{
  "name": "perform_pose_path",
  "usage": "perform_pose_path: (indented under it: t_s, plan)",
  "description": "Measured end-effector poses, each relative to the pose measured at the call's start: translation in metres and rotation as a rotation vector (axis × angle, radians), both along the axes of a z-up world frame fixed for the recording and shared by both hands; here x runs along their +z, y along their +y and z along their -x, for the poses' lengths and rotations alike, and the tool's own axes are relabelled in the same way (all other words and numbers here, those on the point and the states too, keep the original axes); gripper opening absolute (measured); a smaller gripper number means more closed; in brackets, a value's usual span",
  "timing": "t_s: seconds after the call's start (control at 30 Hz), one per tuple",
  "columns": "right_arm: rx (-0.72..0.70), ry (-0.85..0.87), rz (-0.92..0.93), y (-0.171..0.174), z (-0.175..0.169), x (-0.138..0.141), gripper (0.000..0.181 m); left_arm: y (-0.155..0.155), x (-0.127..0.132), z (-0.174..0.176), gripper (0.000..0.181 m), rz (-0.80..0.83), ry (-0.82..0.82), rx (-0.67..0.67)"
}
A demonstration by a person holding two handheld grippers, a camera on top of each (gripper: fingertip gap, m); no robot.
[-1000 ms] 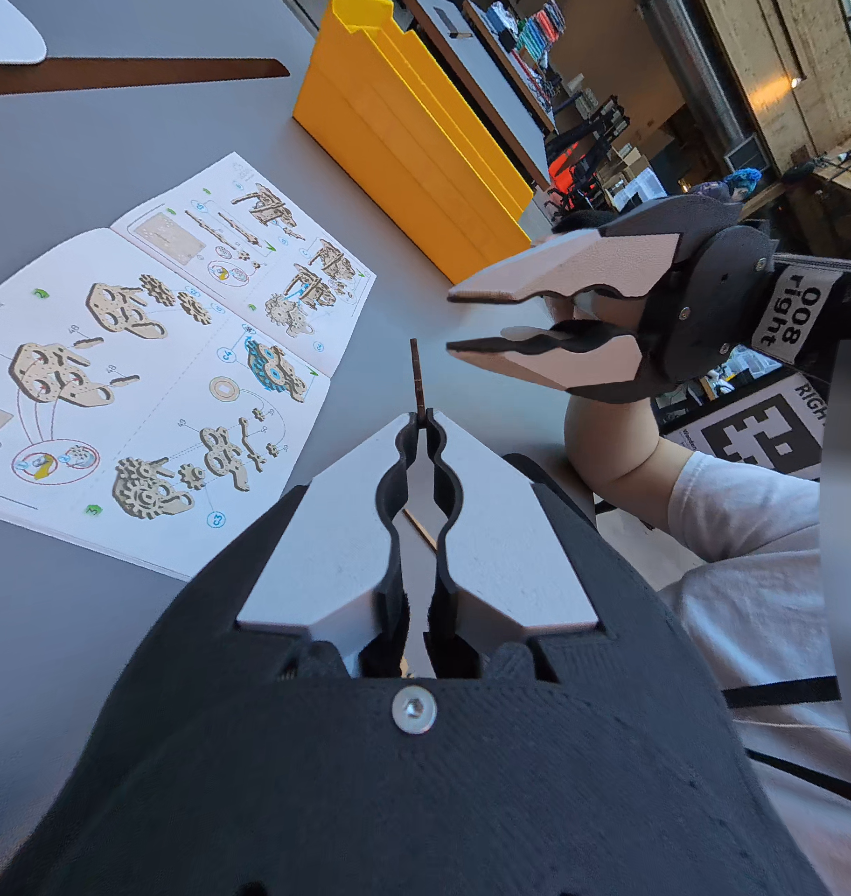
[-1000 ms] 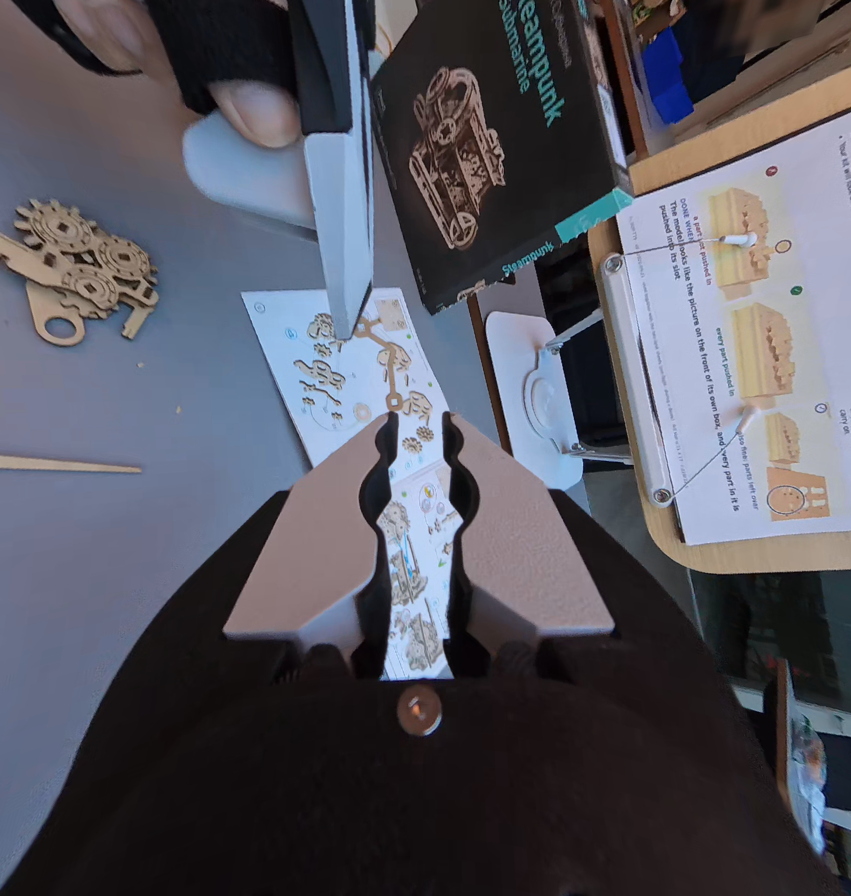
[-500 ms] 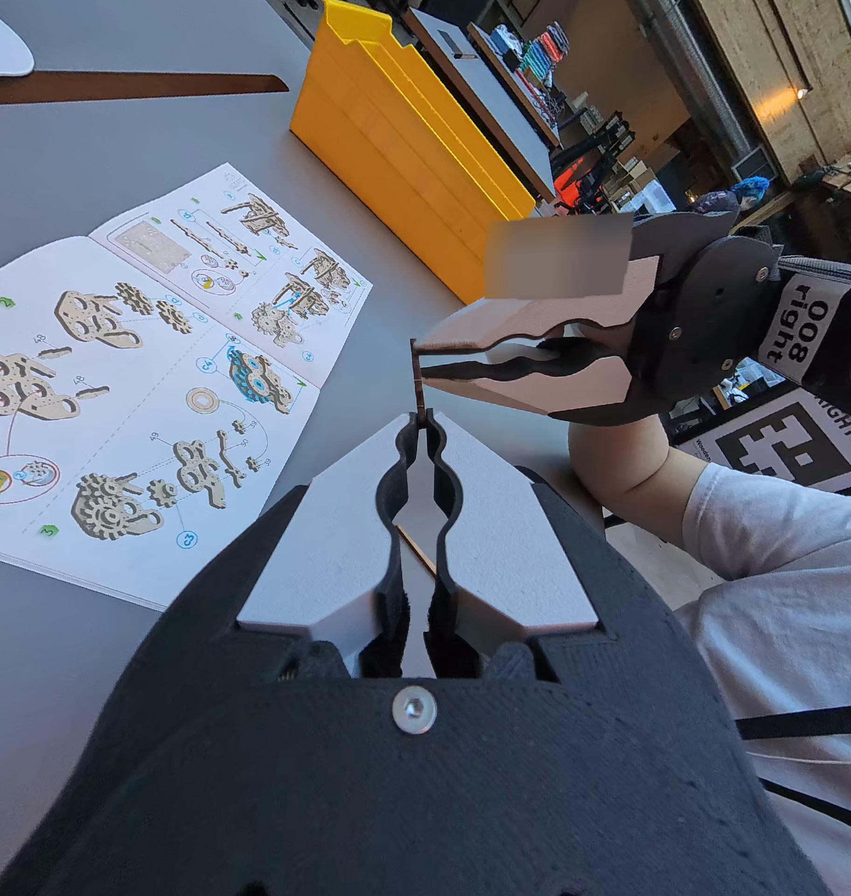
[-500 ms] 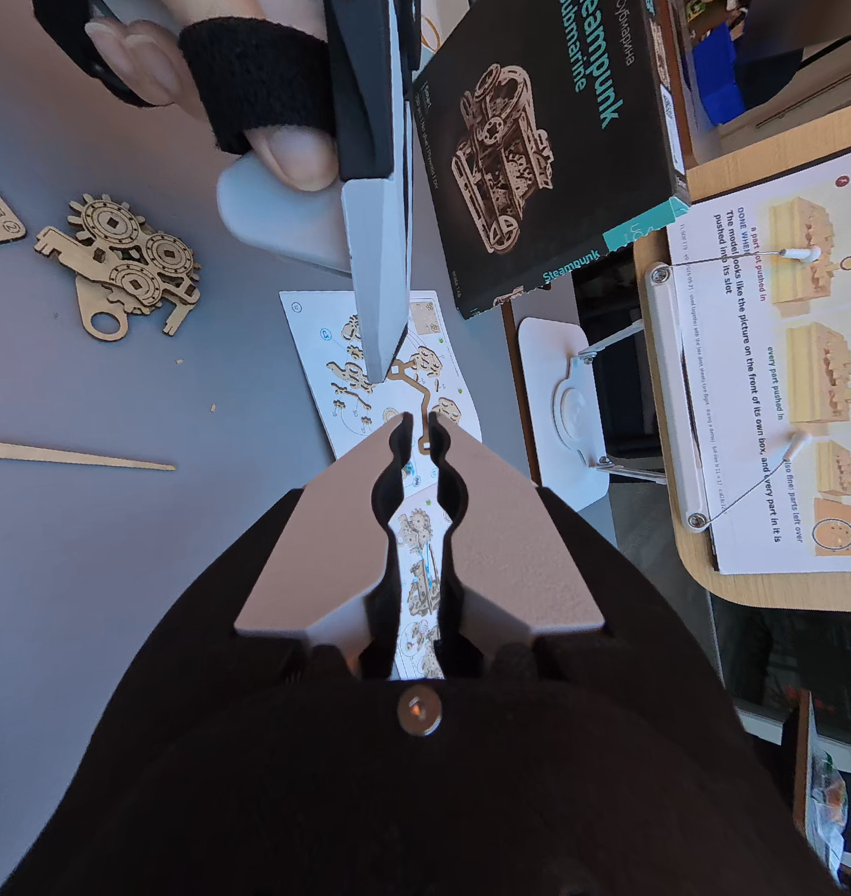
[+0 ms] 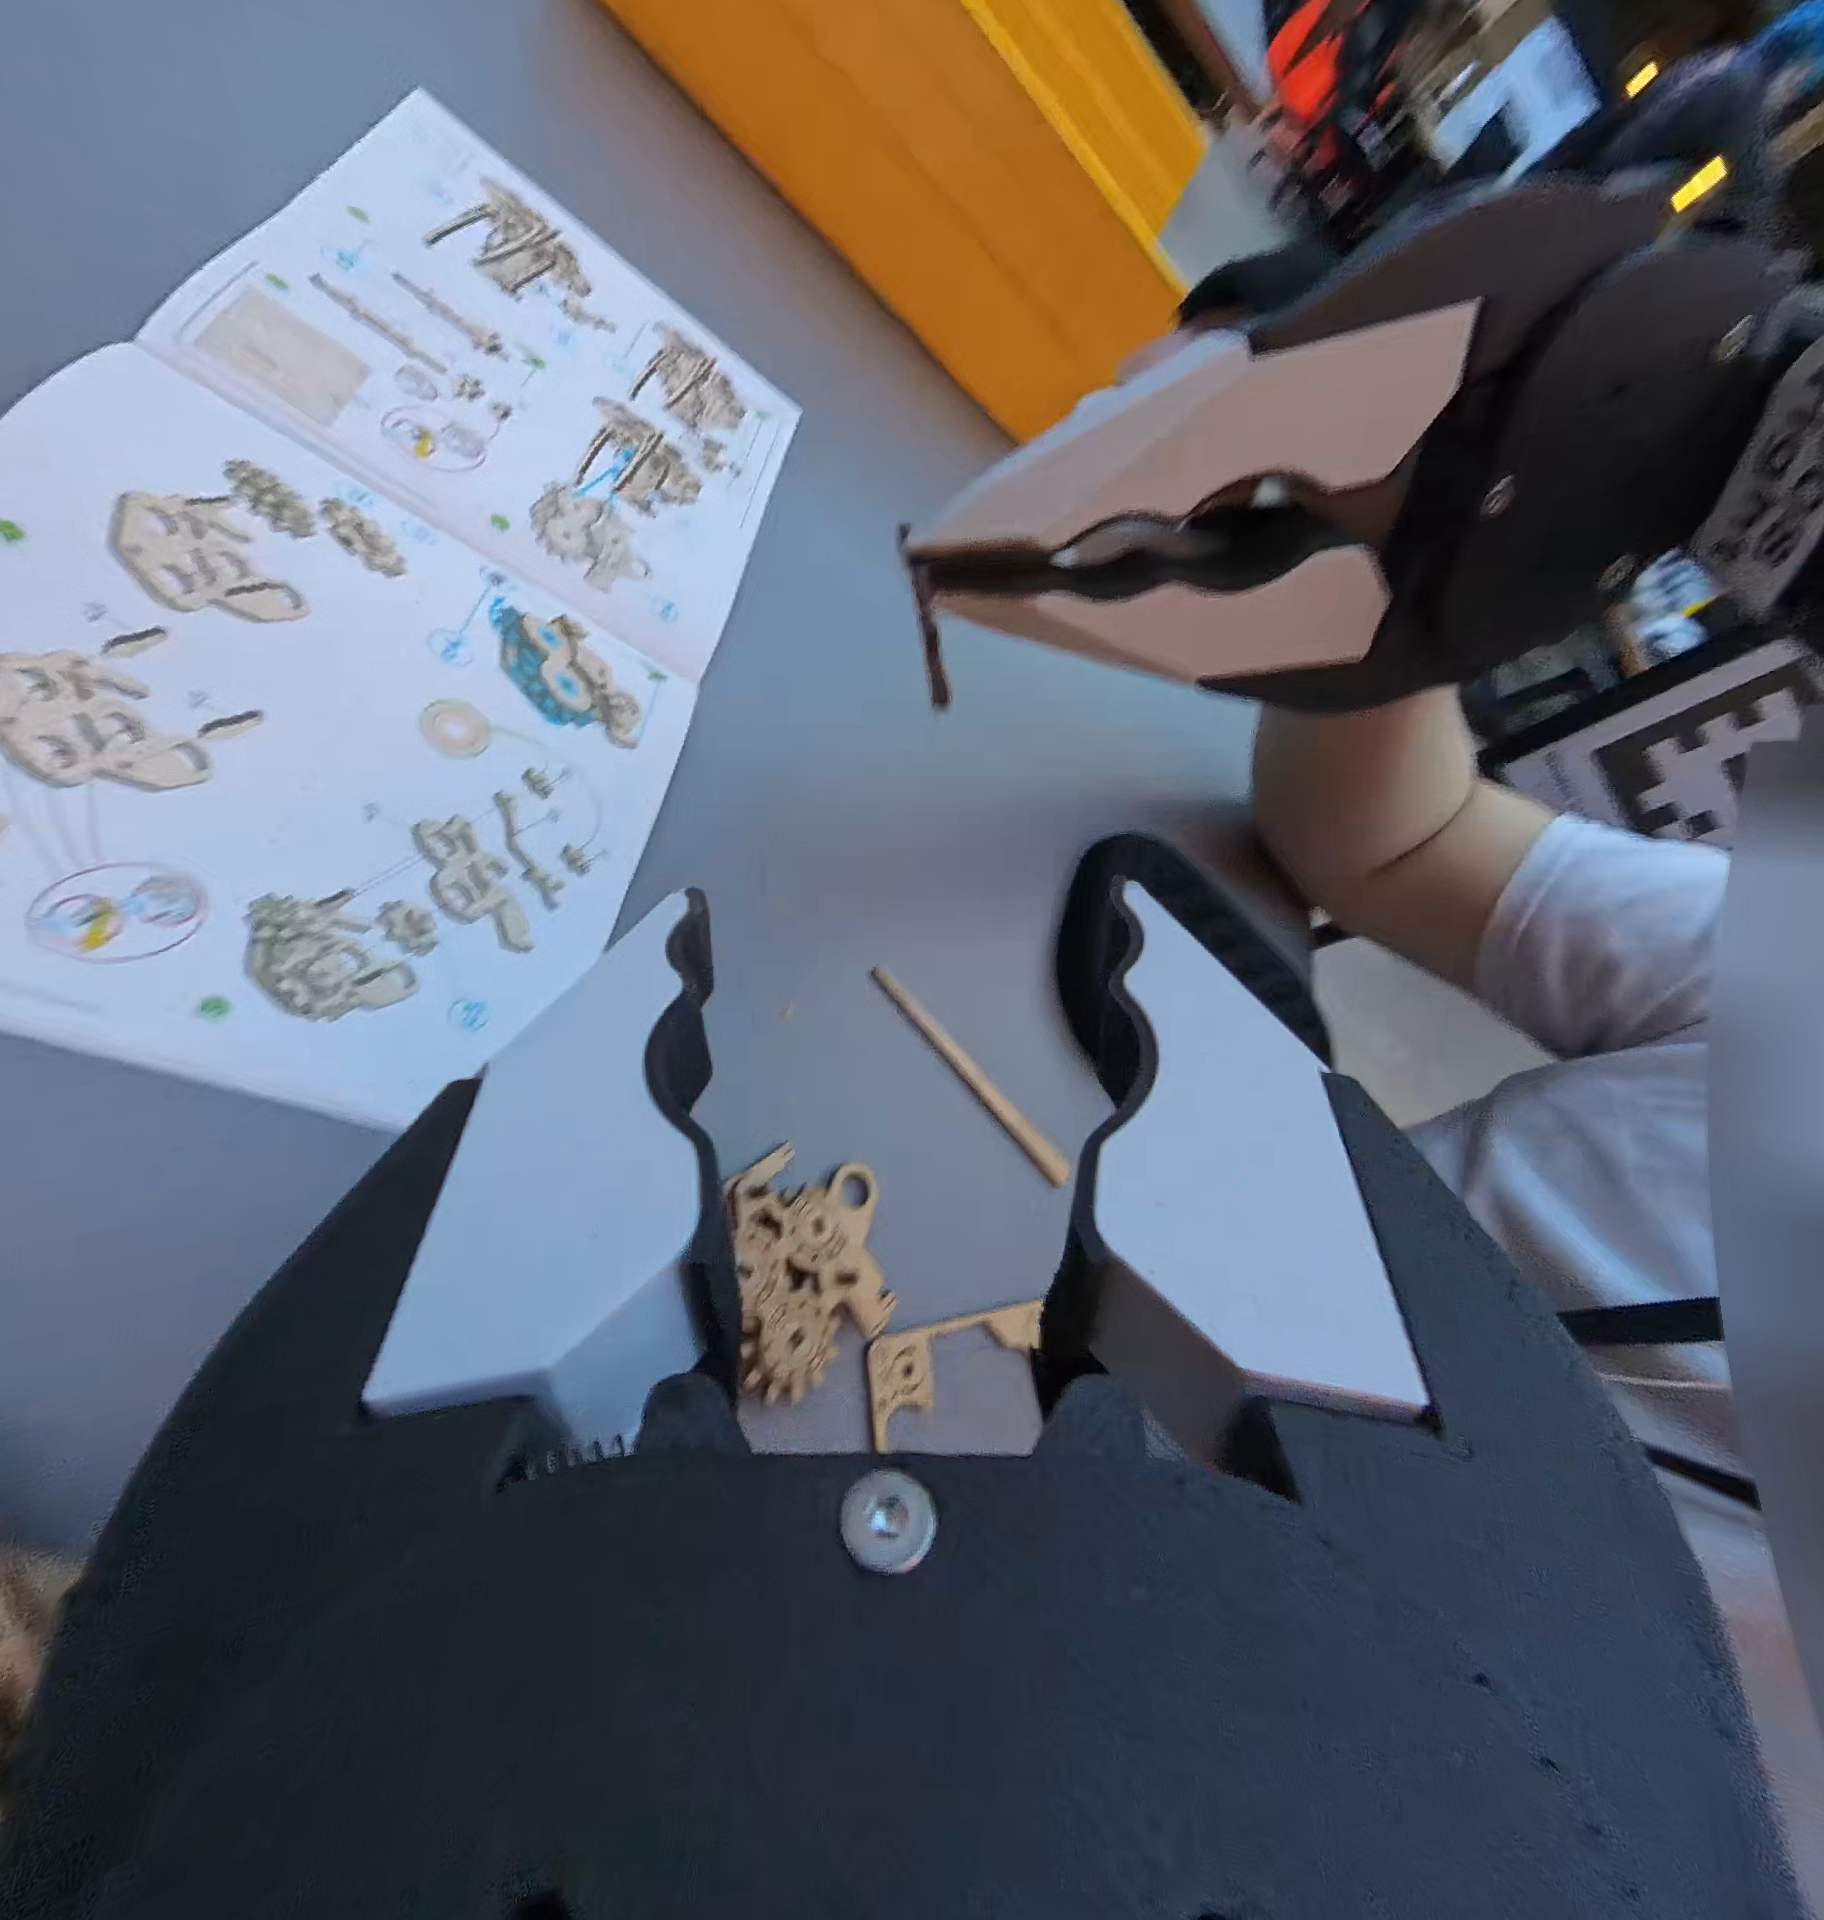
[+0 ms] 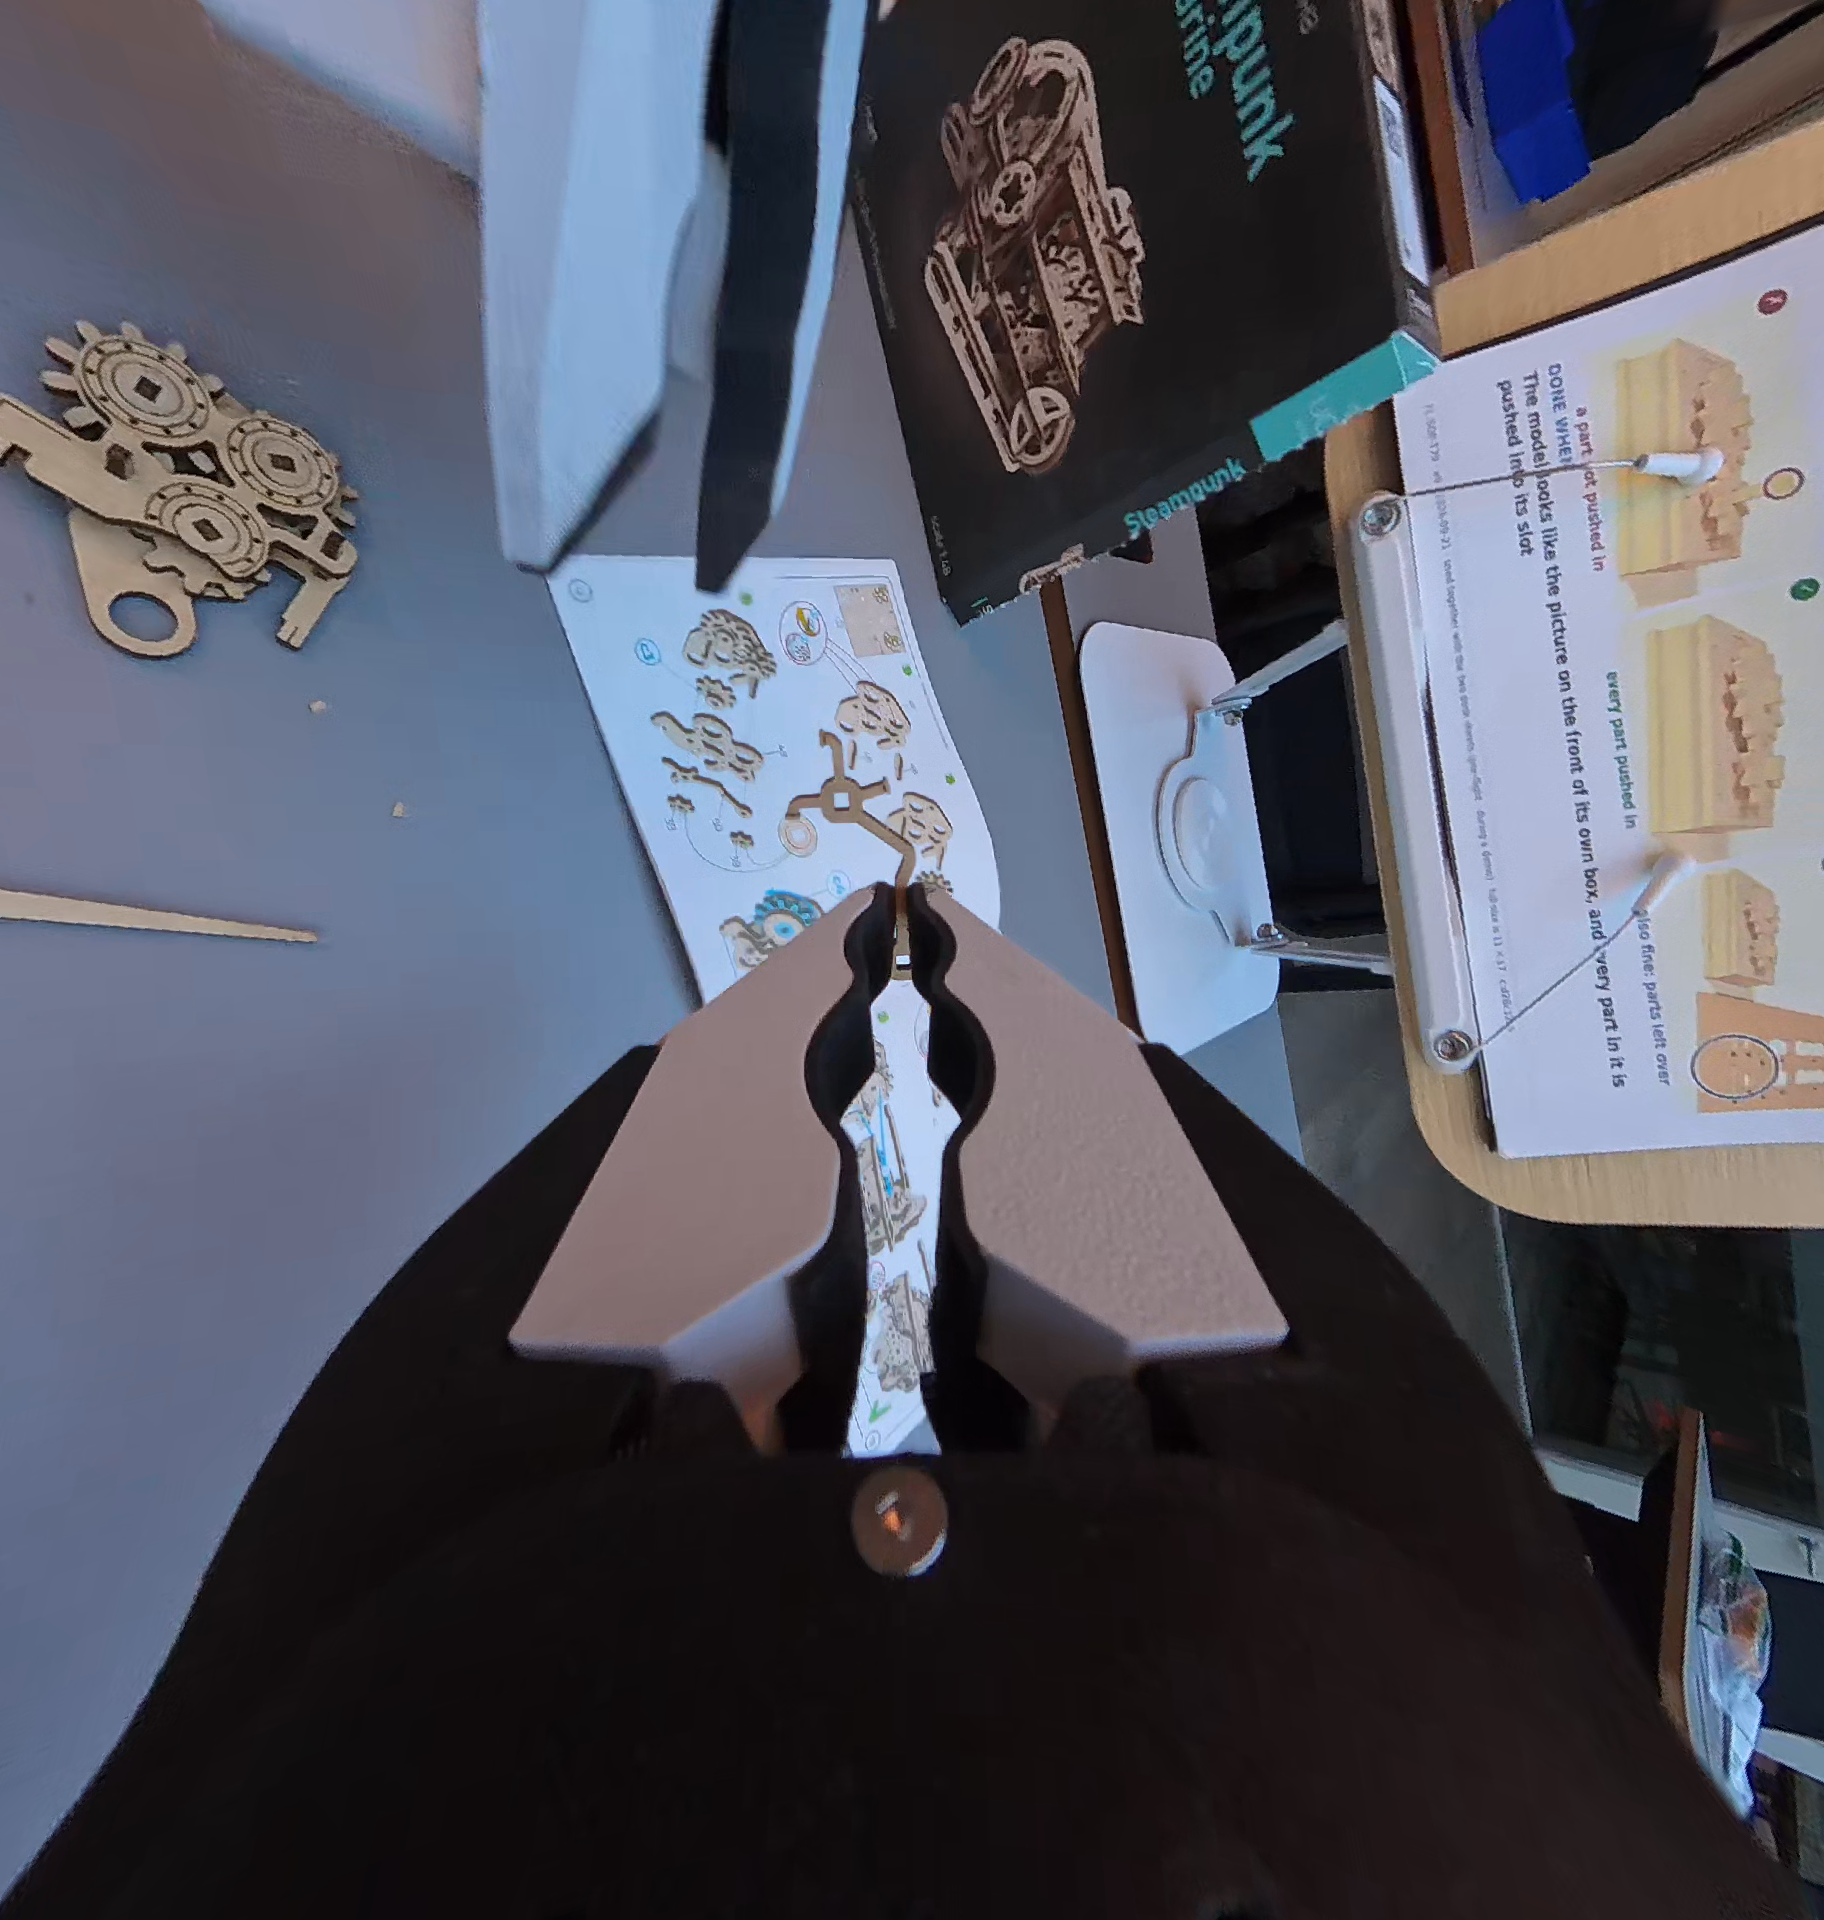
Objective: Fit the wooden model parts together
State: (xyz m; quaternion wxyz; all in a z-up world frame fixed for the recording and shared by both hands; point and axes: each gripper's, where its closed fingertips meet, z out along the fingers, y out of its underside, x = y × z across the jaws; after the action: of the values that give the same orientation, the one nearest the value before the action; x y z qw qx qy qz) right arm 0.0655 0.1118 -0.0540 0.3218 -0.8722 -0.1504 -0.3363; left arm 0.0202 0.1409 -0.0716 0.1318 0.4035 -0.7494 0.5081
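My right gripper (image 6: 897,899) is shut on a small flat branched wooden part (image 6: 843,802) and holds it in the air above the booklet. In the left wrist view the right gripper (image 5: 923,566) shows this part (image 5: 931,644) edge-on, hanging from its tips. My left gripper (image 5: 903,925) is open and empty, a short way below and in front of that part. A wooden gear assembly (image 5: 799,1278) lies on the grey table between my left fingers, and also shows in the right wrist view (image 6: 170,488). A thin wooden stick (image 5: 970,1075) and another flat part (image 5: 903,1371) lie beside it.
An open instruction booklet (image 5: 316,675) lies on the table at the left. A yellow bin (image 5: 939,208) stands behind it. A black model box (image 6: 1116,260) and a clipboard with a printed sheet (image 6: 1614,727) sit at the table's far side. A person's arm (image 5: 1407,831) is at the right.
My right gripper has closed on the wooden part that my left gripper held. My left gripper has opened, let go of it and drawn back.
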Motion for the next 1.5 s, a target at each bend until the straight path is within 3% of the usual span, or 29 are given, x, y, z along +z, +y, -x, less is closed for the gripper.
perform_pose_path:
  t_s: [0.03,0.17,0.3,0.47,0.7,0.83,1.07,1.2,1.5]
  plan:
    - [-0.013,0.002,-0.007,-0.004,-0.003,0.004,0.001,0.011,-0.004,0.001,0.073,-0.090,-0.023,0.003]
    - [-0.048,0.011,-0.065,-0.020,-0.012,0.025,0.001,0.030,-0.008,0.020,0.065,-0.226,0.047,0.006]
    - [-0.070,-0.001,-0.101,-0.030,-0.014,0.040,0.001,0.038,-0.048,0.043,0.070,-0.519,0.124,-0.008]
    - [-0.066,-0.023,-0.113,-0.033,-0.010,0.051,0.001,0.032,-0.079,0.066,0.067,-0.709,0.211,-0.067]
    - [-0.005,-0.047,-0.023,-0.033,0.003,0.043,0.001,0.033,-0.083,0.063,0.062,-0.747,0.209,-0.050]
    - [0.039,-0.051,0.058,-0.034,0.012,0.032,0.001,0.035,-0.081,0.065,0.065,-0.834,0.144,-0.076]
    - [0.049,-0.041,0.073,-0.034,0.016,0.030,0.001,0.045,-0.077,0.066,0.076,-0.933,0.133,0.007]
    - [0.050,-0.039,0.076,-0.034,0.017,0.030,0.001,0.048,-0.090,0.069,0.071,-0.966,0.185,-0.009]
    - [0.061,-0.023,0.080,-0.035,0.020,0.028,0.001,0.050,-0.099,0.066,0.048,-1.006,0.120,-0.151]
